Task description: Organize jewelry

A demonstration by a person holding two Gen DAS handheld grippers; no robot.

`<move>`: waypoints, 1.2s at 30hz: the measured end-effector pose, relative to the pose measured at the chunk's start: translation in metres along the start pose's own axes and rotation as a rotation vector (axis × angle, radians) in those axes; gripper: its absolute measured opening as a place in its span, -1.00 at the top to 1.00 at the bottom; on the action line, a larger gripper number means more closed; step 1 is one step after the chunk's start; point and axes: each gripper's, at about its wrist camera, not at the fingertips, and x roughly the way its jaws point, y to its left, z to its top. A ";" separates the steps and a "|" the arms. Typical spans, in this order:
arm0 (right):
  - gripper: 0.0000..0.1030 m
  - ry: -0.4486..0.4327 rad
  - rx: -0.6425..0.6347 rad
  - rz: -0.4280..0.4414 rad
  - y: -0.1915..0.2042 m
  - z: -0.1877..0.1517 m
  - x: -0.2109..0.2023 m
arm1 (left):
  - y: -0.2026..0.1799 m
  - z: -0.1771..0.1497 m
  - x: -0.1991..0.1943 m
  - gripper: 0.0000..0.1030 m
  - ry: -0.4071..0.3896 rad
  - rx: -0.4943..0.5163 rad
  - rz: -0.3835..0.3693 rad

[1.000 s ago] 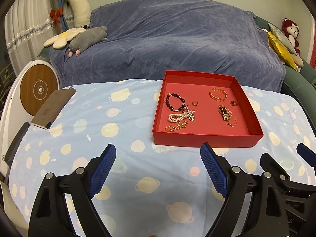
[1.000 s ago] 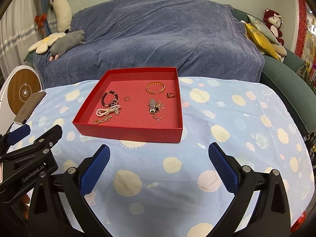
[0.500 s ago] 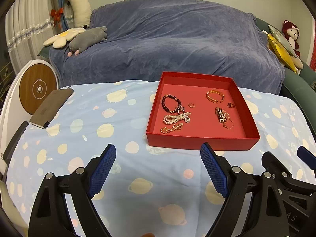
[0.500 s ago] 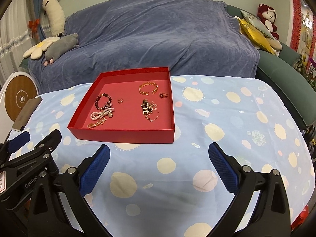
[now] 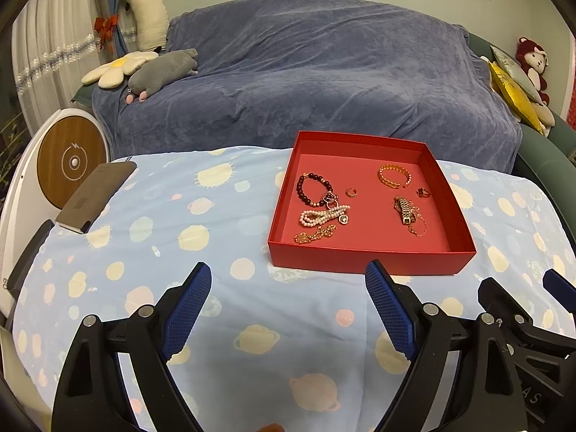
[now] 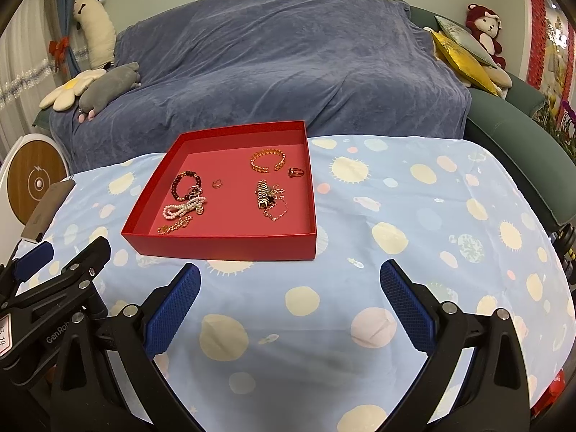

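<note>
A shallow red tray (image 5: 367, 261) sits on a table covered with a pale blue cloth (image 5: 216, 223) printed with suns and planets, and all the jewelry lies inside it. The left gripper (image 5: 288, 302) hovers low over the cloth on the near side of the tray, its blue-padded fingers spread wide with nothing between them; the tray's near wall lies just ahead of its right fingertip and slightly to the right of its centre line. The right gripper (image 6: 289, 300) is likewise wide apart and empty, and from its view the tray (image 6: 219, 248) is ahead and to the left, close beyond the left fingertip. On the tray's left half lie a dark beaded bracelet (image 5: 311, 189), a pearl bracelet (image 5: 322, 215) touching it, and a gold chain (image 5: 315, 234) nearest the front wall. A small ring (image 5: 351, 192) lies alone near the middle. On the right half are an open gold bangle (image 5: 394, 176) toward the back, a ring with a dark stone (image 5: 423, 192) just beside the right wall, and a gold watch (image 5: 405, 209) tangled with a thin chain (image 5: 417, 228). A grey phone-like slab (image 5: 97, 196) rests at the table's left edge, well apart from the tray, and a sofa under a blue throw (image 5: 306, 72) stands behind the table.
</note>
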 end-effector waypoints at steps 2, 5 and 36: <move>-0.89 -0.001 0.000 0.000 0.000 0.000 0.000 | 0.001 0.000 0.000 -0.64 -0.001 0.000 0.001; -0.89 0.000 0.000 -0.001 0.000 0.000 0.000 | 0.003 -0.001 0.000 -0.64 -0.004 0.000 0.003; -0.89 -0.004 0.002 -0.006 0.000 0.002 0.000 | 0.003 0.000 0.002 -0.64 -0.028 0.001 0.008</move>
